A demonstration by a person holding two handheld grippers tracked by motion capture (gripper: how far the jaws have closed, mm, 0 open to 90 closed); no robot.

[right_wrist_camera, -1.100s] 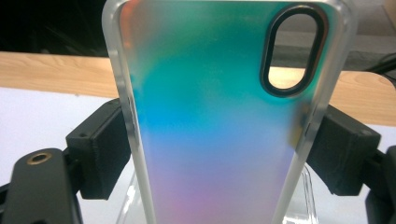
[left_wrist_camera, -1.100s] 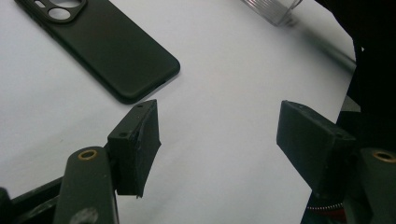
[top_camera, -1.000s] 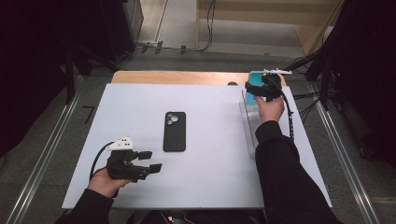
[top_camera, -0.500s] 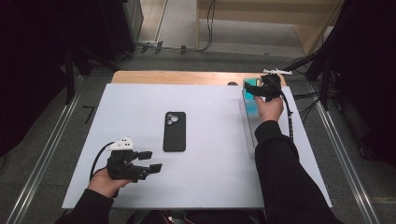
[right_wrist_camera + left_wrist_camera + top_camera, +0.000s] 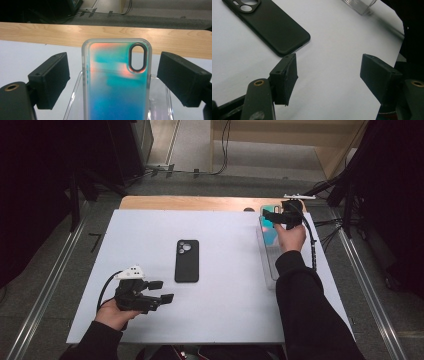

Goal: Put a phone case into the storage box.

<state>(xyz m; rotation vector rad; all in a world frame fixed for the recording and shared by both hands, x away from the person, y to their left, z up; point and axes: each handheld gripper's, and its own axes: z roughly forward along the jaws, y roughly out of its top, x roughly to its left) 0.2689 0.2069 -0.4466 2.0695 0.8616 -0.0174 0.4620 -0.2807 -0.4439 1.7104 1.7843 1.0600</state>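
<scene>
The right gripper (image 5: 272, 215) is up at two o'clock on the white table (image 5: 225, 320). Its jaws have just been opening and now stand apart on both sides of the shiny blue phone case (image 5: 116, 82), not touching it. The case stands in a clear holder (image 5: 160, 105). The left gripper (image 5: 160, 292) waits at seven o'clock, jaws wide apart with nothing in them. A black phone case (image 5: 187, 260) lies flat in the middle.

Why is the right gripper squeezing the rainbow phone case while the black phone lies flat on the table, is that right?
Not quite: the right gripper is open, its pads clear of the rainbow phone case between them, as the right gripper view shows. The black phone does lie flat on the table.
</scene>
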